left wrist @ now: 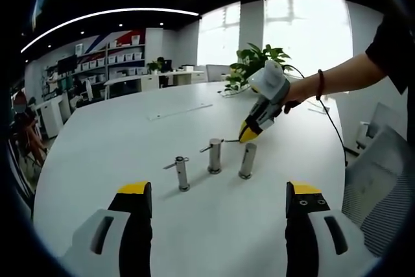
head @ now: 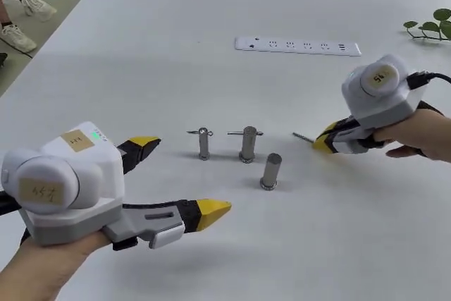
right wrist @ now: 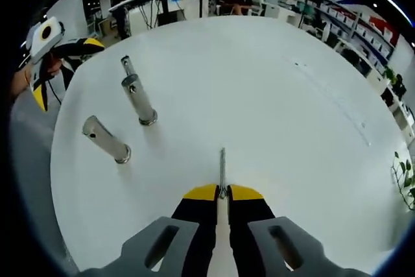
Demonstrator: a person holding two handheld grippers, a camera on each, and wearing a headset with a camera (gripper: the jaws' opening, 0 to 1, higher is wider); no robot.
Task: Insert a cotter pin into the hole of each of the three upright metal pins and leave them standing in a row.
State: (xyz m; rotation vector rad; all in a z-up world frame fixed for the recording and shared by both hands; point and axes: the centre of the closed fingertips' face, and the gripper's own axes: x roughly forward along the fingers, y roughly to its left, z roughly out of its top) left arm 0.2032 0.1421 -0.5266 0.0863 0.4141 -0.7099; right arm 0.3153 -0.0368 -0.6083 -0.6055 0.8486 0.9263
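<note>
Three upright metal pins stand on the white table. The left pin [head: 204, 144] and the middle pin [head: 247, 144] each carry a cotter pin through the top. The third pin [head: 270, 171] stands nearer me and out of line, with its hole bare. My right gripper [head: 320, 142] is shut on a cotter pin [head: 303, 137] that points left toward the pins, a short way right of them; the cotter pin [right wrist: 222, 170] sticks out past its tips. My left gripper [head: 182, 177] is open, near the table's front left, with nothing between its fingers [left wrist: 136, 207].
A white power strip [head: 297, 46] lies flat at the back of the table. Green plant leaves [head: 431, 26] reach in at the far right. A person's feet [head: 21, 19] show on the floor beyond the left edge.
</note>
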